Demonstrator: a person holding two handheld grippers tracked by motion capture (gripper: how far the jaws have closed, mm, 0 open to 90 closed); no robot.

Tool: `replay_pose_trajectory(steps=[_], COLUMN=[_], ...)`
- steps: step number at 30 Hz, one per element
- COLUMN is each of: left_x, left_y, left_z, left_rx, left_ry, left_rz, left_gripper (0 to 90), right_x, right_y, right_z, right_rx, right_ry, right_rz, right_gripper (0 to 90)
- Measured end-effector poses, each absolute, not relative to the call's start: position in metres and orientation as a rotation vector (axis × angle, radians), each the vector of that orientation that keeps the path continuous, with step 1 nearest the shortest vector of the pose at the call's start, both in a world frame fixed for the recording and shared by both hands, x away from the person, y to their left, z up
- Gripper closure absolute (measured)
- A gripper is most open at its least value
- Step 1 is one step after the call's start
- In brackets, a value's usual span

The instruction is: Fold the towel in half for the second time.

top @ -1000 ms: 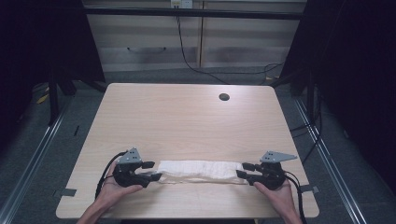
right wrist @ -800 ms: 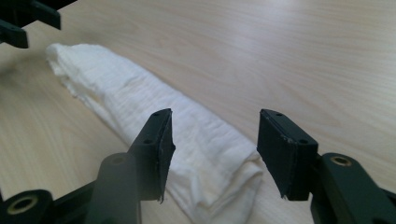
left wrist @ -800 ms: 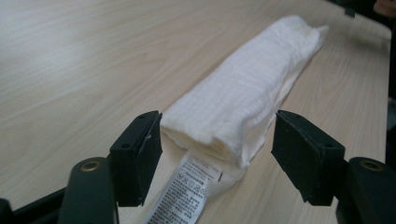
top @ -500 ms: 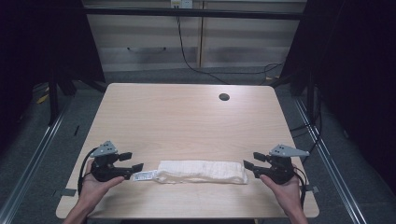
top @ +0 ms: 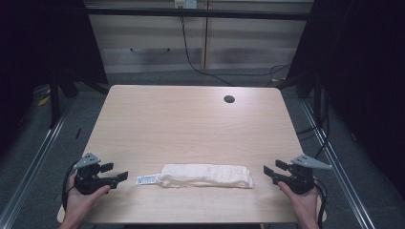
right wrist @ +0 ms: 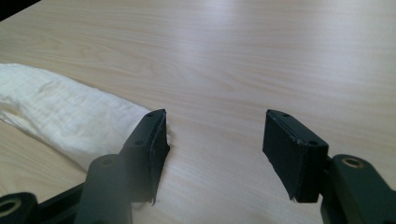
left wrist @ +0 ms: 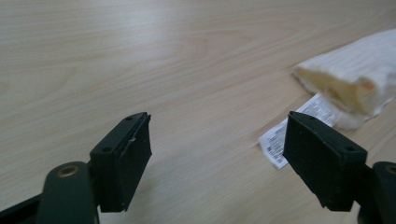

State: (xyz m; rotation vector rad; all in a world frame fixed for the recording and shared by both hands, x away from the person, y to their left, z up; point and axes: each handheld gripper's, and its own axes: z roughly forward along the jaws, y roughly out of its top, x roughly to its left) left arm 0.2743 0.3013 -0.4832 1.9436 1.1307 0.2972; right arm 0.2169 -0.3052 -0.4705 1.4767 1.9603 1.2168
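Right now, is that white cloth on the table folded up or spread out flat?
Folded: the white cloth lies as a long narrow bundle, with layers showing at its open end and its label sticking out.

A cream-white ribbed cloth [top: 206, 175], folded into a long narrow roll, lay flat on the light wooden table, stretched from nine to three o'clock near the six o'clock edge. Its surface was softly rumpled. At its nine o'clock end the folds gaped open a little, showing a yellowish inside, and a small white printed label [top: 147, 179] stuck out flat onto the wood there.
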Motion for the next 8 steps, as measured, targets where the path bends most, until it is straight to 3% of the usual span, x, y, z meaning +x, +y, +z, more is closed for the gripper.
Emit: replay_pose_trajectory(steps=[8], left_x=[0.2753], left_y=[0.2966], left_z=[-0.4901], left_rx=[1.966], left_ry=[1.121], left_rz=[0.28], left_gripper=[19.8], right_x=[0.2175], right_y=[-0.3131], right_z=[-0.4792], right_rx=[1.532], right_ry=[1.93], right_rz=[1.166], right_gripper=[34.1])
